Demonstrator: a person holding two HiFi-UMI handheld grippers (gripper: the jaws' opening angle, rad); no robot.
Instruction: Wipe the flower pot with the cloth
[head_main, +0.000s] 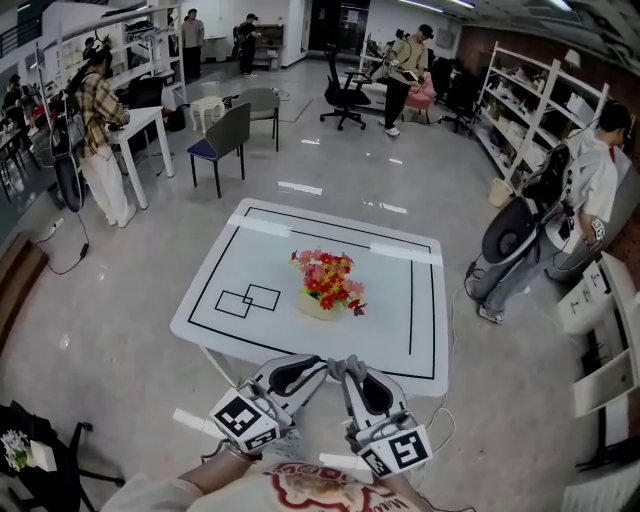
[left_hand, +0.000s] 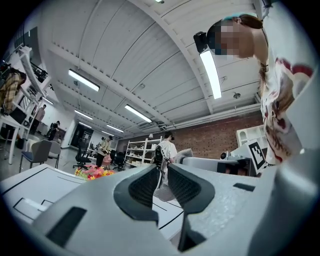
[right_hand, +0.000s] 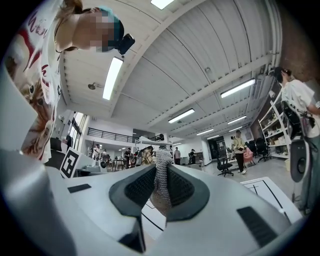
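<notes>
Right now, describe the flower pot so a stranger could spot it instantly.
Find the white table marked with black lines. Near its centre stands the pale flower pot, the only object there, crowned with red, orange and pink flowers.

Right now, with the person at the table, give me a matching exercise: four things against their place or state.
1 grey knitted cloth
2 cream flower pot with red and yellow flowers
3 left tongs
4 black-outlined rectangles

a mid white table
b slightly apart, empty
c pinched in the right tongs
d on the tabletop, left of the pot in the head view

Pairs: 1c, 2a, 3b, 4d
</notes>
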